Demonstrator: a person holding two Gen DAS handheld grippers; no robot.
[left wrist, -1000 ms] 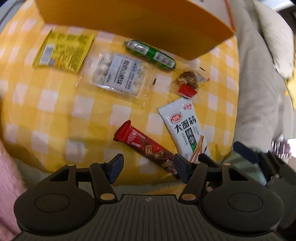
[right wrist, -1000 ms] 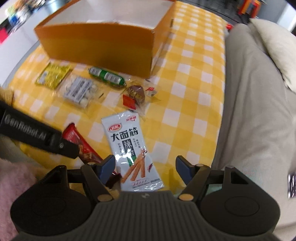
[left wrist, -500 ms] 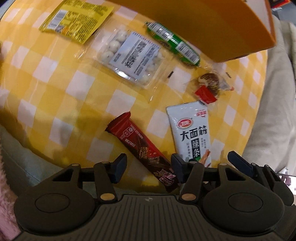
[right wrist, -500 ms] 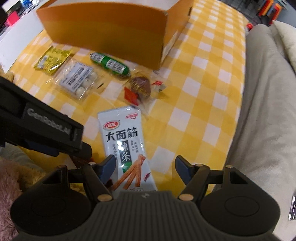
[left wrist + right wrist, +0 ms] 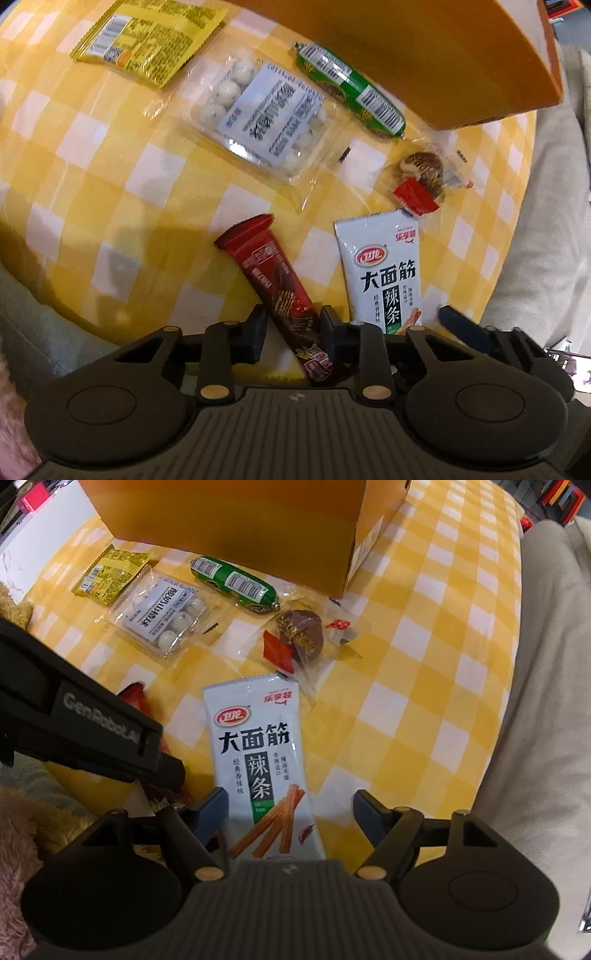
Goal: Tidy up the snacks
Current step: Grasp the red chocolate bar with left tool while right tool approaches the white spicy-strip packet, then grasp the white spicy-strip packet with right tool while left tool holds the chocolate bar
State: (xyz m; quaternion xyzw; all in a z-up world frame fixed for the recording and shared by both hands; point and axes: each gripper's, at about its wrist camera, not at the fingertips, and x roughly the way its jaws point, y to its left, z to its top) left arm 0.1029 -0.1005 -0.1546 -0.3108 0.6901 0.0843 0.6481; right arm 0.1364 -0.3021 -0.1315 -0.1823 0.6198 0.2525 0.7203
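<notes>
Cloth [image 5: 110, 206]: yellow-and-white check.
Box [image 5: 236, 520]: plain orange, white on end flap.
Bar [image 5: 273, 280]: dark red wrapper shading to brown, pale lettering.
Strip pack [image 5: 258, 753]: silver-white, black characters, red oval logo, green band, orange sticks pictured.
Sausage [image 5: 236, 583]: green casing, white barcode labels.
Ball pack [image 5: 266, 114]: clear film, white balls, white label with black print.
Sachet [image 5: 147, 37]: yellow, dark print, white barcode patch.
Cake [image 5: 301, 633]: brown with pale drizzle, clear wrap, red tab.
Grippers [image 5: 290, 328] [image 5: 290, 808]: black bodies, dark blue pads, brass-coloured pivots.
Sofa [image 5: 546, 701]: beige.
Fleece [image 5: 14, 845]: pink.
</notes>
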